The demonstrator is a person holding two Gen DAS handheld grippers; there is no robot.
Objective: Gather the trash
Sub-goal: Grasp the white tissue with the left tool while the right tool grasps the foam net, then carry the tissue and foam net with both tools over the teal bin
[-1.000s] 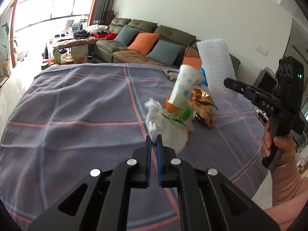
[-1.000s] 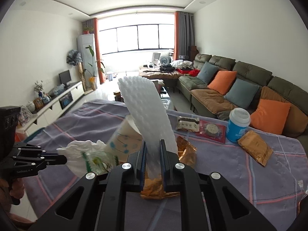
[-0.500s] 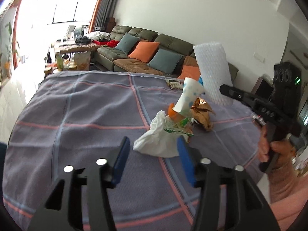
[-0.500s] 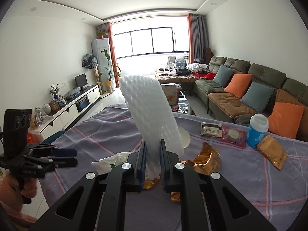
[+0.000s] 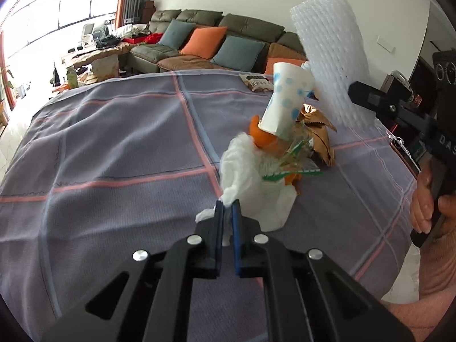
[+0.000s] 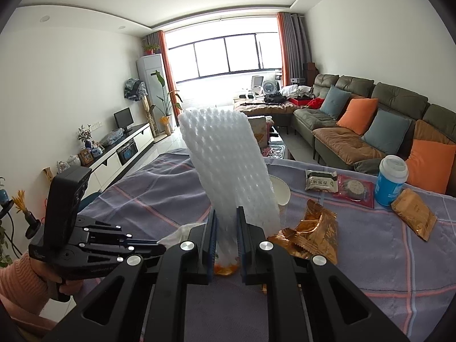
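Both grippers now hold trash: my left gripper point(image 5: 227, 213), open a moment ago, has clamped onto the white bag point(image 5: 250, 188) on the bedspread point(image 5: 114, 142); beyond, my right gripper point(image 6: 226, 222) stays pinched on the foam net point(image 6: 228, 165), so lifting seems next.

Trash pile point(image 5: 273, 154) heaped w/ tilted cup point(image 5: 285, 102).

Black tool point(image 5: 227, 213), blue pads, silver screws, pink sleeve point(image 6: 20, 282)

On the table point(image 6: 370, 270): one foam net point(image 6: 230, 171), one tissue point(image 5: 253, 182), one dotted paper cup point(image 5: 285, 99), two gold wrappers point(image 6: 310, 233), two sealed snack packets point(image 6: 320, 181), one blue lidded cup point(image 6: 390, 181).
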